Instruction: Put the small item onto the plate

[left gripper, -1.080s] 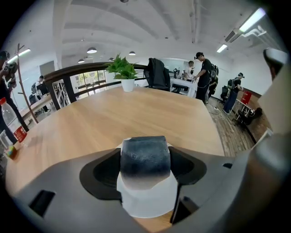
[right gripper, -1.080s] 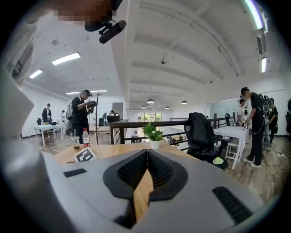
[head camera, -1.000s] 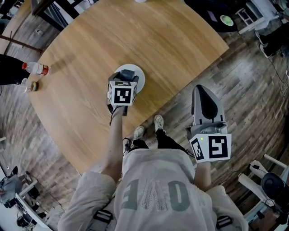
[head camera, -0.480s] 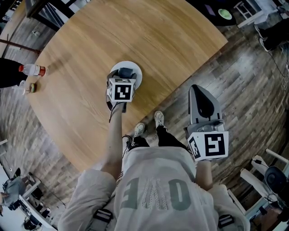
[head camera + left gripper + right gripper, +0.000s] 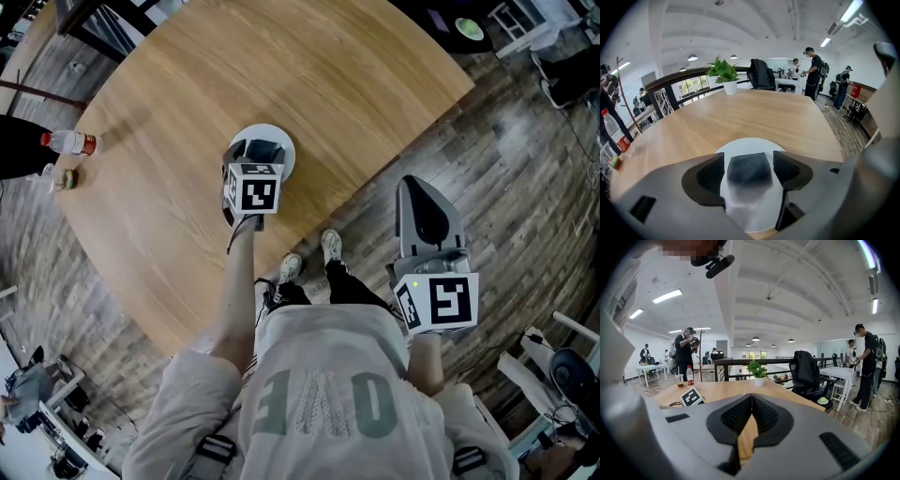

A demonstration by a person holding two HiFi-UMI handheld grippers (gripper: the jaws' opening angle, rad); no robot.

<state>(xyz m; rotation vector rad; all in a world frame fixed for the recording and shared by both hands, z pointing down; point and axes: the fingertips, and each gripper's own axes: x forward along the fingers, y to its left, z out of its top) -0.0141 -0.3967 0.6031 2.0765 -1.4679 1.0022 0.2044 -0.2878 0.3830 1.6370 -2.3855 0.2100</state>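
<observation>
A small dark block (image 5: 749, 169) lies on the white plate (image 5: 751, 213), which sits near the round wooden table's near edge. My left gripper (image 5: 749, 172) straddles the block. Its jaws are open, and a thin strip of plate shows between the block and the left pad (image 5: 708, 176). From the head view, the left gripper (image 5: 255, 156) hangs over the plate (image 5: 284, 150) and hides the block. My right gripper (image 5: 418, 195) is off the table to the right, above the wooden floor. Its jaws are shut with nothing between them (image 5: 751, 405).
A bottle with a red label (image 5: 67, 142) and a small cup (image 5: 67, 178) stand at the table's far left edge. A potted plant (image 5: 724, 78) sits at the table's far side, with a black chair (image 5: 761, 74) behind it. Several people stand in the background.
The left gripper stays over the plate, almost still. The right gripper holds its place beside the table. Only the head view has shifted slightly.
</observation>
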